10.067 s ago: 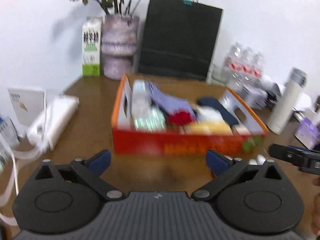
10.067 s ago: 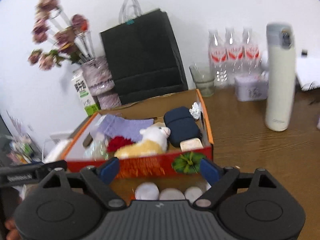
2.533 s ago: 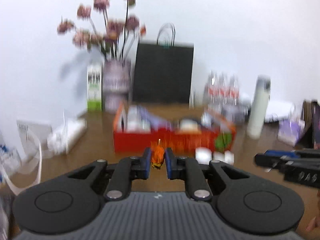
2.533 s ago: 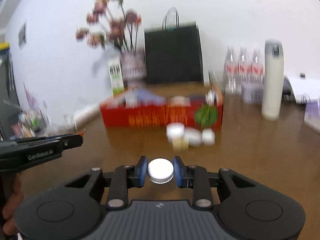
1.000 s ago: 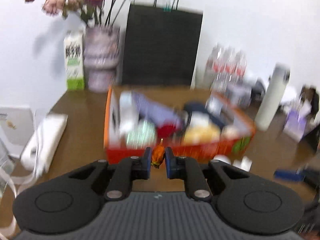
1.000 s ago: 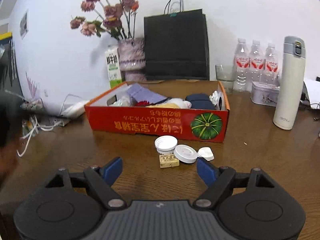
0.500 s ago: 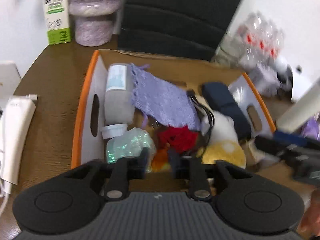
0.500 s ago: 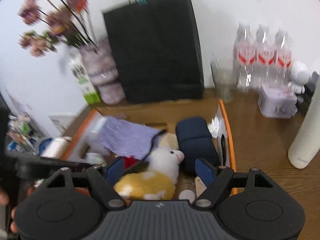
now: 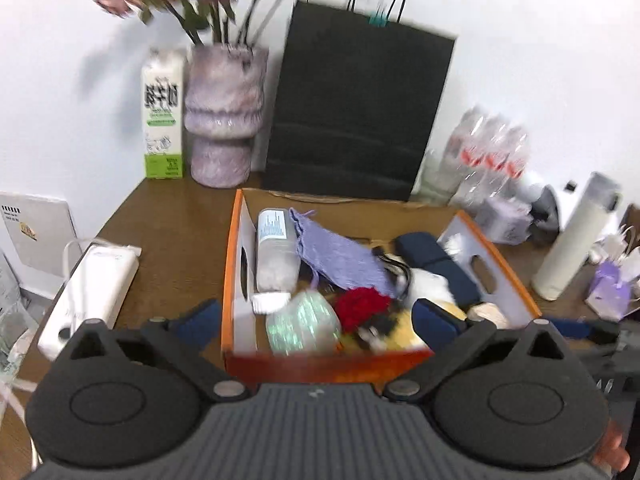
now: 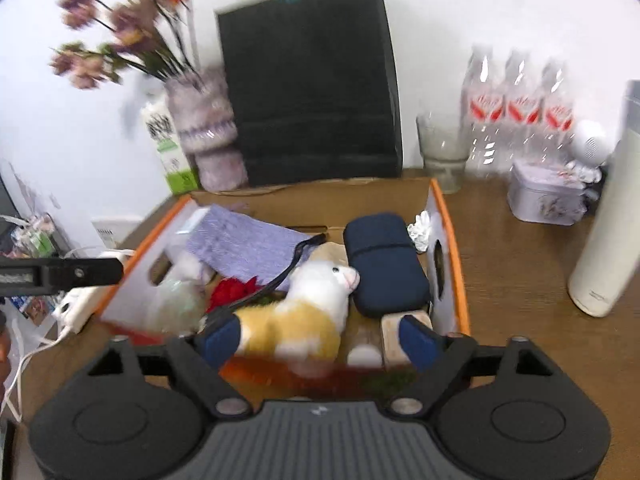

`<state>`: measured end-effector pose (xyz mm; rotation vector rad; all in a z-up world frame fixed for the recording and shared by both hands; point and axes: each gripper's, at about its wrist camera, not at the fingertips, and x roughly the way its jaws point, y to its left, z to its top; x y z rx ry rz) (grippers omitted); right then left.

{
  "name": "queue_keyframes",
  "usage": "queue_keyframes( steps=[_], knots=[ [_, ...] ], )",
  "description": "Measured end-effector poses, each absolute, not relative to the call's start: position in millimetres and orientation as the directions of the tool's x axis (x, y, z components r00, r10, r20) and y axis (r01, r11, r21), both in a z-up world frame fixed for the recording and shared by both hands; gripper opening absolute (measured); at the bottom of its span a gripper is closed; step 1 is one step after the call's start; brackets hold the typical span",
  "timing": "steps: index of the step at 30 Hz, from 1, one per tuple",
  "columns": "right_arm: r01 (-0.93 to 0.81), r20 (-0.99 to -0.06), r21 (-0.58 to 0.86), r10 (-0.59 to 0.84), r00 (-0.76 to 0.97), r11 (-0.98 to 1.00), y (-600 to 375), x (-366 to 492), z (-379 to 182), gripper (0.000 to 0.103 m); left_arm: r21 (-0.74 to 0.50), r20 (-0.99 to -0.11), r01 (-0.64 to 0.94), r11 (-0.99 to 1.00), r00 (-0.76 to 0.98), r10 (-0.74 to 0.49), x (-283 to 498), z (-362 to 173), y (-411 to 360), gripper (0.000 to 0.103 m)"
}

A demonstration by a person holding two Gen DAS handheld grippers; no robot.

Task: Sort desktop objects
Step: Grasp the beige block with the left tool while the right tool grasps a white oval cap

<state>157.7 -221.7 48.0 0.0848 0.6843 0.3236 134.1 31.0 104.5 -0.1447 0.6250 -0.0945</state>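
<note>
An orange cardboard box (image 9: 234, 268) (image 10: 456, 264) stands on the brown desk. In it lie a lavender pouch (image 9: 340, 256) (image 10: 248, 248), a clear bottle (image 9: 276, 252), a red pompom (image 9: 362, 306), a navy case (image 10: 384, 264), a white-and-yellow plush (image 10: 308, 312) and a shiny green packet (image 9: 302, 322). My left gripper (image 9: 316, 318) is open and empty above the box's front wall. My right gripper (image 10: 318, 338) is open and empty above the plush at the box's front.
Behind the box stand a black paper bag (image 9: 356, 108), a flower vase (image 9: 224, 116) and a milk carton (image 9: 164, 116). Water bottles (image 10: 516, 116), a glass (image 10: 442, 156), a tin (image 10: 548, 196) and a white thermos (image 10: 604, 240) are on the right. A white power strip (image 9: 92, 280) lies left.
My left gripper has opened and let go of the small orange thing over the box, then pulled back. My right gripper has stayed open and shifted slightly over the box.
</note>
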Motion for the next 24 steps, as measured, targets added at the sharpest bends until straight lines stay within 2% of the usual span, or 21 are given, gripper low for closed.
queue_keyframes(
  steps=[5,9,11,15,18,24],
  knots=[
    [-0.322,-0.626,0.148,0.341,0.702,0.935,-215,91,10,0.088,-0.248,-0.552,-0.002,0.969,0.822,-0.14,57,64,24,0.103],
    [-0.308,-0.627,0.115,0.309,0.715,0.944,-214,45,-11,0.088,-0.212,-0.584,0.058,0.976,0.793,-0.174,7,22,5,0.103],
    [-0.358,-0.648,0.166,0.375,0.663,0.919,-214,30,-20,0.088,-0.181,-0.582,0.048,0.982,0.8,-0.146,-9,12,2,0.103],
    [-0.395,-0.623,0.165,0.406,0.668,0.904,-213,7,-27,0.089,-0.075,-0.574,0.032,0.997,0.816,-0.069,-17,3,-1,0.103],
    [-0.414,-0.594,0.168,0.427,0.682,0.894,-215,2,-25,0.089,-0.062,-0.572,0.043,0.997,0.817,-0.071,-20,3,-5,0.103],
    [-0.363,-0.594,0.189,0.4,0.698,0.913,-218,8,-29,0.089,-0.042,-0.596,0.061,0.997,0.8,-0.074,-13,-1,-9,0.103]
  ],
)
